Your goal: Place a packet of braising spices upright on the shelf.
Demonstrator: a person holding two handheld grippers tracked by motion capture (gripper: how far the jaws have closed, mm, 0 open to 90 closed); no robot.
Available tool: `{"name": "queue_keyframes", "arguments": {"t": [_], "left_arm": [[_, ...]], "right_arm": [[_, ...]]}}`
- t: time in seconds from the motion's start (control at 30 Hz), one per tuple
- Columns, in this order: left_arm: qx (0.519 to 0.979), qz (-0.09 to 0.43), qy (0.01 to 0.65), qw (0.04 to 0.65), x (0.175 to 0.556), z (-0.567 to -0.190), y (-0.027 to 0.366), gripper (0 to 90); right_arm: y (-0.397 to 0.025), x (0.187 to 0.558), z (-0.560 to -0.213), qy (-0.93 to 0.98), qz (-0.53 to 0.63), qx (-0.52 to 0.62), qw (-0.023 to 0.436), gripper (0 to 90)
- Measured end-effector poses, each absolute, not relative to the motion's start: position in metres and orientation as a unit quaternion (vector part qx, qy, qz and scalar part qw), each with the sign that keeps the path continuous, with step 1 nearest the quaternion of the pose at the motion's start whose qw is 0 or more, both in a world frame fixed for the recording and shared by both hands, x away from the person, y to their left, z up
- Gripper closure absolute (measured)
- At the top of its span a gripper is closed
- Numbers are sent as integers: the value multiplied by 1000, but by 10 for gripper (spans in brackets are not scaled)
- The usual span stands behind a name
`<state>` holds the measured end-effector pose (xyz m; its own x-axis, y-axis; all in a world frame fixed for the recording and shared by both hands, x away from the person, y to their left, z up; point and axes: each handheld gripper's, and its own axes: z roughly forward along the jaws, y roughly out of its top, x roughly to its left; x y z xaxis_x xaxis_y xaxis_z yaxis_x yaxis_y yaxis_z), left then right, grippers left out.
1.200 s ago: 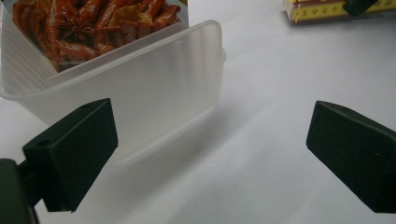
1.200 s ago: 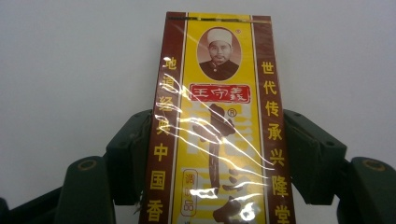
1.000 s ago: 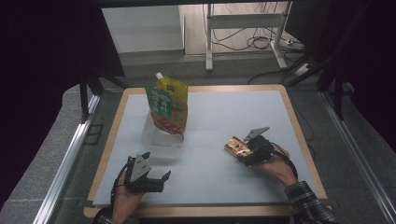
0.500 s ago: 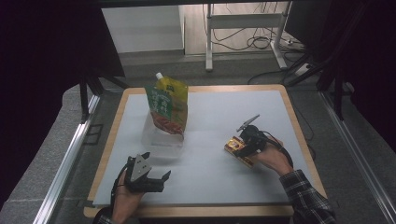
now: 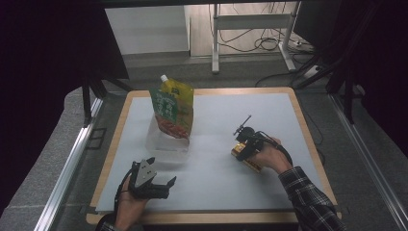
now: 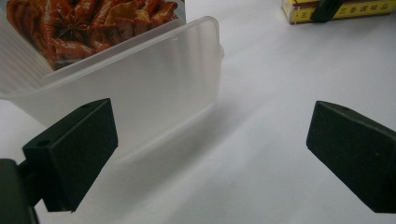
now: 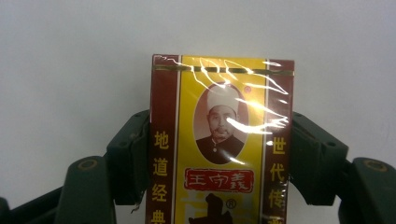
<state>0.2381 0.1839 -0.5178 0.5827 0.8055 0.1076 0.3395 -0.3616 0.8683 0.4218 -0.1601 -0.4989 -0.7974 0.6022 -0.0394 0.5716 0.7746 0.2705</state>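
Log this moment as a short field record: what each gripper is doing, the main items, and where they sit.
surface: white table top
right gripper: jaws shut on the yellow and red box, one jaw on each long side
box position: low over the table's right half
left gripper: jaws open, holding nothing, near the front edge
container: clear plastic tub ahead of the left jaws
tub contents: green and red pouch, standing upright

Yellow-and-maroon shrink-wrapped box [image 7: 222, 140], portrait on its face, flat on the white table, right of centre
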Motion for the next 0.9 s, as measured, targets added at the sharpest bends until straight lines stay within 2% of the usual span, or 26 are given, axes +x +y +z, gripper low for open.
{"name": "queue_keyframes", "arguments": {"t": [0.33,0.9], "left_arm": [[777,275,369,430,238,-517,184,15],[769,269,372,444,237,-516,186,10]], "right_arm": [[-168,411,-489,935,159,303,92,318],[-182,394,-456,903,290,291,126,318]]}}
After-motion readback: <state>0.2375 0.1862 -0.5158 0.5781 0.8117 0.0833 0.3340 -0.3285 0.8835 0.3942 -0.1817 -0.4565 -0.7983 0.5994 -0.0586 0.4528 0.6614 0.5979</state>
